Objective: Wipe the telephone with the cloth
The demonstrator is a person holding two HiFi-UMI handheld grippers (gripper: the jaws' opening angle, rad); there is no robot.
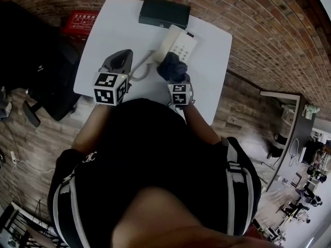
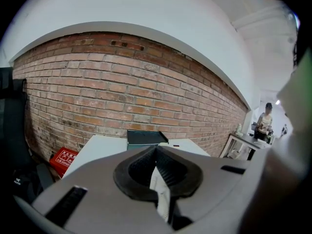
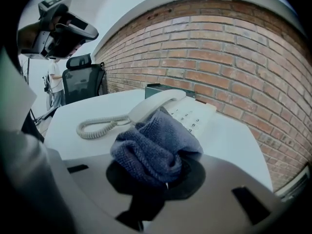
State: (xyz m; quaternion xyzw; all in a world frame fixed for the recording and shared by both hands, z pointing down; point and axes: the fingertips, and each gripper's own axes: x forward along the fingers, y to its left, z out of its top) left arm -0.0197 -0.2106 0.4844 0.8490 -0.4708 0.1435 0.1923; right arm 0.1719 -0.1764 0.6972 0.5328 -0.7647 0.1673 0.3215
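Right tongs (image 3: 162, 178) clamped on the blue-grey cloth (image 1: 171, 67), which is bunched against the near end of the white telephone (image 1: 179, 44), right of centre toward the desk's (image 1: 111, 32) far edge. Left tongs (image 2: 157, 155) together, nothing between, over the near-left part. Coiled cord (image 1: 140, 72) lies between the two. Dark box (image 1: 164, 13) on the far edge, just behind the phone. Red box (image 1: 80, 22) on the floor off the left edge, print unreadable. Black chair (image 1: 46, 79) beside it.
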